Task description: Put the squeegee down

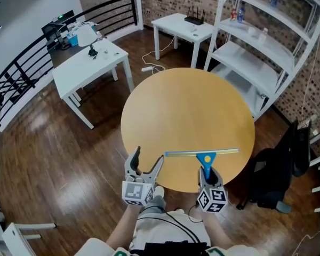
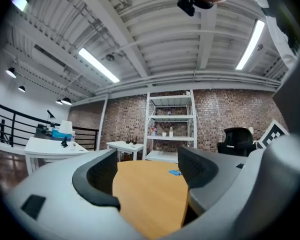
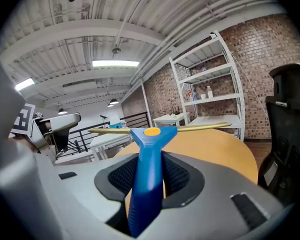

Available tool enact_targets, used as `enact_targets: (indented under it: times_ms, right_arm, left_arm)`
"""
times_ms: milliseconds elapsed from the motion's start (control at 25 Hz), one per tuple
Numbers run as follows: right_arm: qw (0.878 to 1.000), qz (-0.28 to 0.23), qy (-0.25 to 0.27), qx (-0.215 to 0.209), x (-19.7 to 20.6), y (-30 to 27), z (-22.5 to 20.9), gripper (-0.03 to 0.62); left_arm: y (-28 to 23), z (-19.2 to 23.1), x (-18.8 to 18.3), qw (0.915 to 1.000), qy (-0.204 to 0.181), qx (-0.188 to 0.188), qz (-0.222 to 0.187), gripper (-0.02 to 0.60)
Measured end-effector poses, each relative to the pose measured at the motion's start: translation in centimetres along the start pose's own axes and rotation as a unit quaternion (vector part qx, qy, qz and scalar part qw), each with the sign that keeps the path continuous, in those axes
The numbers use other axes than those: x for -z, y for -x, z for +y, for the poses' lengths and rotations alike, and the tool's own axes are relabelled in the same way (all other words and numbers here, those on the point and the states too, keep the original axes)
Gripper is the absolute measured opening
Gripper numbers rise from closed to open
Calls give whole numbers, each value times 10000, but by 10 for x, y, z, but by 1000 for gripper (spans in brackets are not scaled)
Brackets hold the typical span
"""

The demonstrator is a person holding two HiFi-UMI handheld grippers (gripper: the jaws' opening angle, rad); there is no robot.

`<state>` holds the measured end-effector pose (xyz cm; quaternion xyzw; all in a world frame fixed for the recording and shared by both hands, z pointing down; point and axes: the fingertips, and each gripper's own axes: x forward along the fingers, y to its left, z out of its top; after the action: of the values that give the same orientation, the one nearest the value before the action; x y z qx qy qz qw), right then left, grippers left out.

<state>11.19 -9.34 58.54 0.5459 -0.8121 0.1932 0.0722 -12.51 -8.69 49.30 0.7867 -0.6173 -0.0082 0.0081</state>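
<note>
— Tongs check: how do the right tongs (image 1: 207,169) stand?

— Clamped tight on the handle of the blue plastic squeegee with a brass-coloured blade bar (image 1: 202,154). The bar lies crosswise just ahead of the jaw tips, over the near edge of the round wooden table (image 1: 186,111). Contact with the top cannot be confirmed.

— And the left tongs (image 1: 148,156)?

— Jaws wide, nothing between them, level beside the right pair.

— How should the step be done well?

— Probably: carry the squeegee further in from the edge, lower until bar and handle rest flat, then release, so nothing tips off.
</note>
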Motion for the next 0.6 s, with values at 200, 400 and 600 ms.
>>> enact_targets:
  times_ms: [200, 400, 600]
  right_arm:
    - [9972, 120, -204, 707, 3, -49, -6, 147]
    - [9917, 769, -92, 1027, 39, -99, -38, 147]
    - [9849, 1366, -221, 1039, 64, -163, -73, 147]
  left_arm:
    - [-51, 35, 13, 9987, 126, 465, 177, 365]
    - [-97, 38, 50, 9943, 370, 748, 665, 365]
    - [-121, 34, 72, 9903, 594, 783, 977, 365]
